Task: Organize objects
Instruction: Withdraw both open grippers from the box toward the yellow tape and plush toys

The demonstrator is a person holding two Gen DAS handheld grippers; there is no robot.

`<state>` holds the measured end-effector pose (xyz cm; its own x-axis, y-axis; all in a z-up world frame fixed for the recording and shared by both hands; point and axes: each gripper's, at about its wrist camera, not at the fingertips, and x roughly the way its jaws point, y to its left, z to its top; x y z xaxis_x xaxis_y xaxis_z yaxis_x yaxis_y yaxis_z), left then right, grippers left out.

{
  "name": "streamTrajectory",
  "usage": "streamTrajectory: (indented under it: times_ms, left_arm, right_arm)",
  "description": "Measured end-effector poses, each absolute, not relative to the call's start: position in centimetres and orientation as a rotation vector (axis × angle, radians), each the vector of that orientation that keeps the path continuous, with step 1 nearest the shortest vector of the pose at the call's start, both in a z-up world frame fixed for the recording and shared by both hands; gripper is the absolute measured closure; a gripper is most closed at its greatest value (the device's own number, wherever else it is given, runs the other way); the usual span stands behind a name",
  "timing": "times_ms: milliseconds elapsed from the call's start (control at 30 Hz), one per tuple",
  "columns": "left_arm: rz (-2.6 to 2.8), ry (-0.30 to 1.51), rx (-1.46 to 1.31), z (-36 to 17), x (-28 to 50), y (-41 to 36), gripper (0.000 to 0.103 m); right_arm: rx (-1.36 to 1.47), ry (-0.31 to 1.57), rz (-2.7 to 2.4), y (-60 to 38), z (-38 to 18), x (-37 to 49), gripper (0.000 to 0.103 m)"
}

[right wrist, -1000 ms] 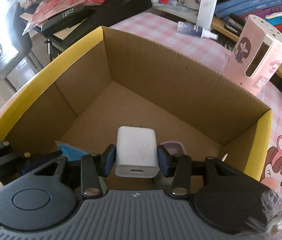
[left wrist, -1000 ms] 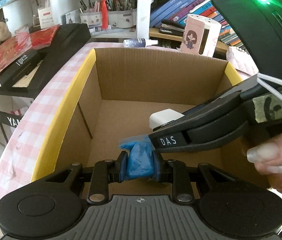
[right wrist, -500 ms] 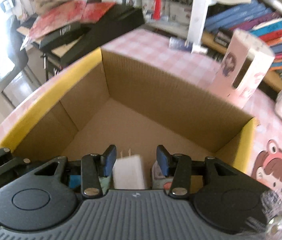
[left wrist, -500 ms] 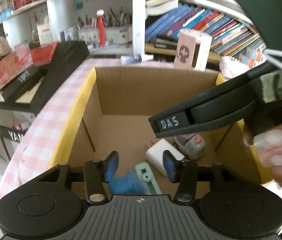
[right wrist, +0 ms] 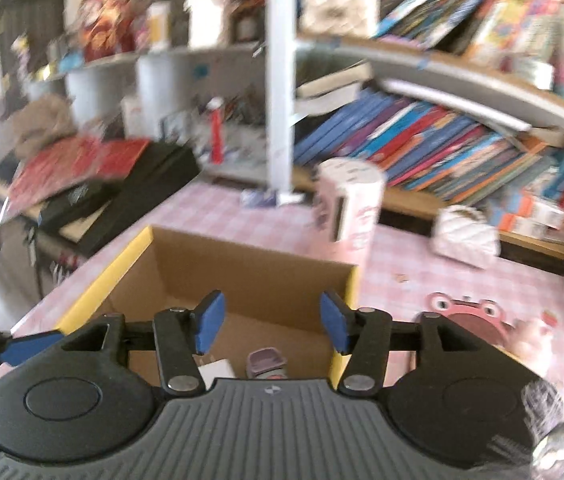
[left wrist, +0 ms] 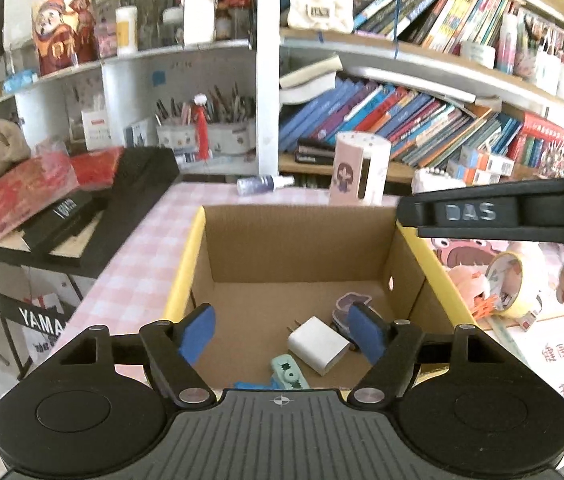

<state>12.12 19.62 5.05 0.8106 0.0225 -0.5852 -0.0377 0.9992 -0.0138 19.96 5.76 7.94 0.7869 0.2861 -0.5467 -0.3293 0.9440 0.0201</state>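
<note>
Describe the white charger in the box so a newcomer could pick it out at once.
Find the open brown cardboard box with yellow rims on the pink checked tablecloth. On its floor lies the white block-shaped plug charger, prongs toward the back wall. It is the only plain white item, between a mint-green clip and a small purple gadget.

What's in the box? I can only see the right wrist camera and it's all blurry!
Observer: The left wrist view shows a mint-green toothed clip on the box floor, beside the white charger.
Operator: Anything blue?
Observer: Yes, a blue crumpled bit peeks out just left of the clip.
Operator: And outside the box?
Observer: A roll of patterned tape sits to the box's right.
</note>
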Motion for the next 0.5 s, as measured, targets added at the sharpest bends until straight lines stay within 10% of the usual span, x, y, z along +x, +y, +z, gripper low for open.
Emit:
streamTrajectory:
  times_ms: [500]
  left_arm:
    - [0.062,0.607,-0.048,5.2,4.5,21.5,0.018]
  right_arm:
    - [-0.021,0.482,0.148,3.2,8.1,9.4,0.02]
